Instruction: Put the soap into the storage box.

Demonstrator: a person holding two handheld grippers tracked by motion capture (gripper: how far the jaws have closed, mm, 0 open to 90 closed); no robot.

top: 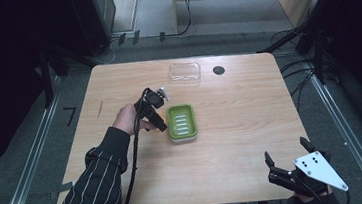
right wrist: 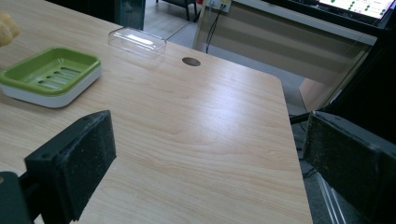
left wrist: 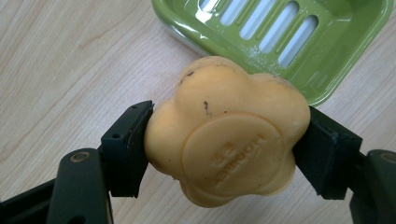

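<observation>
**Soap held beside the green dish**

The left gripper (left wrist: 224,140) has its jaws clamped on an orange, flower-shaped bar of soap (left wrist: 224,144), one jaw pressed to each side; a round stamped seal faces the camera, its lettering too small to read; a few dark specks mark the top of the bar. From above, that gripper (top: 156,112) sits just beside the left edge of the green soap dish (top: 181,123), a hand (top: 126,120) in a striped sleeve behind it; the soap is apart from the dish, not in it.

The dish, with its slotted floor and white base, stands near the middle of the wooden table (top: 241,126); a clear plastic lid (top: 185,73) lies well beyond it toward the far edge, a dark round hole (top: 218,70) in the tabletop just beside the lid.

The right gripper (top: 289,158) hovers at the near right corner of the table, jaws spread wide with nothing between them; its grey plate (top: 320,170) is on top.
</observation>
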